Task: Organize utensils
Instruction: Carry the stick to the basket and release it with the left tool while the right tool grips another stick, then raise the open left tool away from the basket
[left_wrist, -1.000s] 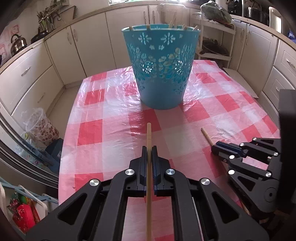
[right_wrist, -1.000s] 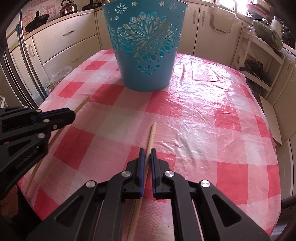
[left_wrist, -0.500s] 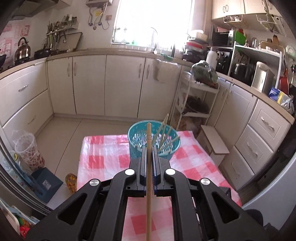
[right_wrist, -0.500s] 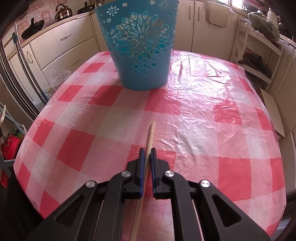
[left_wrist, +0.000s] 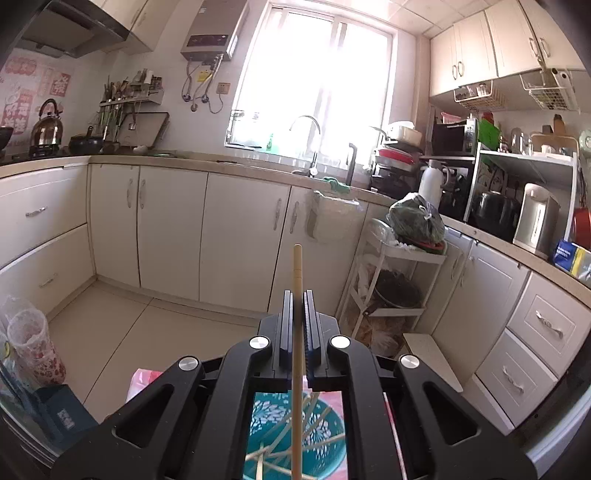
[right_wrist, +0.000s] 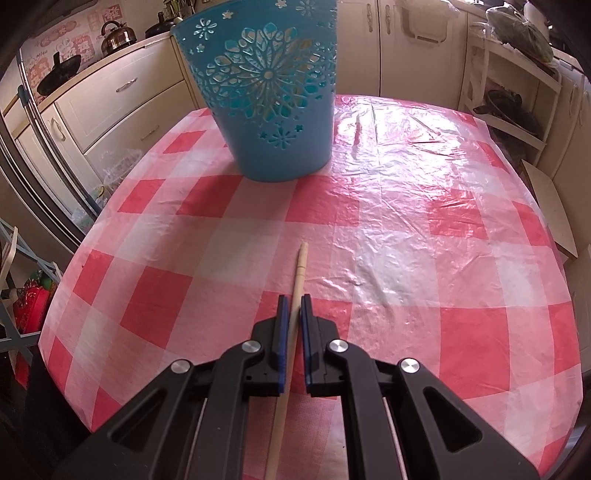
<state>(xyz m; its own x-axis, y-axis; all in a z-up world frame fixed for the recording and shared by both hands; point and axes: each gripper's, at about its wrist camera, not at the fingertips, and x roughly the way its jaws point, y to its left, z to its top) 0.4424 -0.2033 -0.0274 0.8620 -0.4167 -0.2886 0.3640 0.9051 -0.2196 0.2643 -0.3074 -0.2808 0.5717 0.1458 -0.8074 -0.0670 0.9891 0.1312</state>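
Note:
My left gripper is shut on a wooden chopstick and holds it high, tilted up, right above the blue cut-out basket, whose open mouth with several chopsticks inside shows below the jaws. My right gripper is shut on another wooden chopstick just above the red-and-white checked tablecloth. The blue basket stands at the far left of the table, ahead of the right gripper.
Cream kitchen cabinets ring the table. A white shelf cart stands at the right beyond the table. A patterned bin and a blue box sit on the floor at the left.
My left gripper has risen from the table with its chopstick and now tilts up over the basket. The right gripper has moved slightly closer to the basket, still gripping its chopstick.

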